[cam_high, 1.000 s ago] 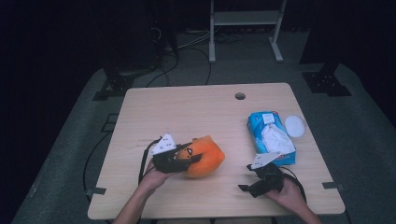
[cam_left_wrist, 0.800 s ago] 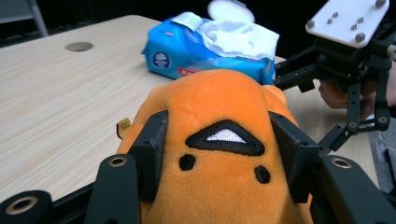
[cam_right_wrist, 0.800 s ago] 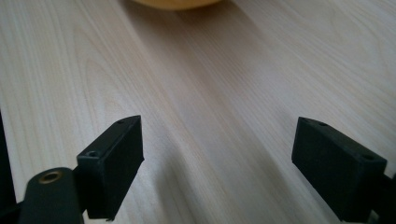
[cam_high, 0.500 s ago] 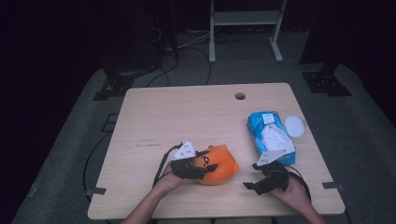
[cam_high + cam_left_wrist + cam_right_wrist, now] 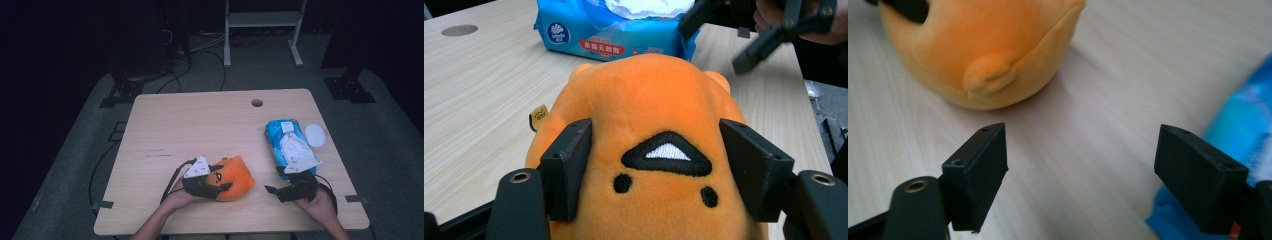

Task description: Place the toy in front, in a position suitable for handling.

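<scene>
An orange plush toy (image 5: 239, 176) with a stitched black face lies on the wooden table (image 5: 200, 125) near its front edge. My left gripper (image 5: 220, 180) is shut on it. In the left gripper view the two jaws press into the plush toy (image 5: 649, 100) on both sides. My right gripper (image 5: 274, 190) is open a short way to the toy's right, just in front of a blue pack of wet wipes (image 5: 287, 145). The right gripper view has the right gripper (image 5: 1080, 145) with nothing between its jaws, the plush toy (image 5: 983, 50) ahead to the left and the blue pack (image 5: 1243, 120) to the right.
A round white lid (image 5: 315, 135) lies beside the pack near the table's right edge. A cable hole (image 5: 257, 103) sits at the back of the tabletop. The other gripper (image 5: 749, 45) shows at the top right of the left gripper view.
My left gripper has carried the plush toy to the right along the front of the table, closer to the right gripper. The right gripper has hardly moved.
</scene>
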